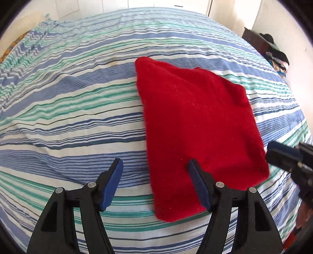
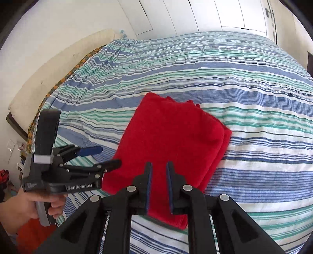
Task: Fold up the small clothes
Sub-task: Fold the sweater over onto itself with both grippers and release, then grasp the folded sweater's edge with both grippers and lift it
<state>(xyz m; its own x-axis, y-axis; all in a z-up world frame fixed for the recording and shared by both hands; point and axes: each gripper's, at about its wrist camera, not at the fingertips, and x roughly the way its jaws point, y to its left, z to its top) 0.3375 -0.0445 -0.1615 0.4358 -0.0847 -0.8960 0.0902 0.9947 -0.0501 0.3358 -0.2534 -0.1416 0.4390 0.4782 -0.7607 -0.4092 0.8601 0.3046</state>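
Observation:
A red folded cloth (image 1: 197,127) lies flat on the striped bedspread (image 1: 78,117); it also shows in the right wrist view (image 2: 168,140), with stacked layers at its right edge. My left gripper (image 1: 155,166) is open and empty, above the cloth's near left edge; it also shows in the right wrist view (image 2: 109,157), held by a hand at the cloth's left. My right gripper (image 2: 158,166) is open with a narrow gap, empty, just above the cloth's near edge. Its finger (image 1: 283,154) enters the left wrist view at the right.
The bedspread (image 2: 244,88) covers a large bed. A pile of dark clothes (image 1: 273,52) sits by the wall at the far right. A cream headboard (image 2: 58,68) and white wardrobe doors (image 2: 215,13) stand behind the bed.

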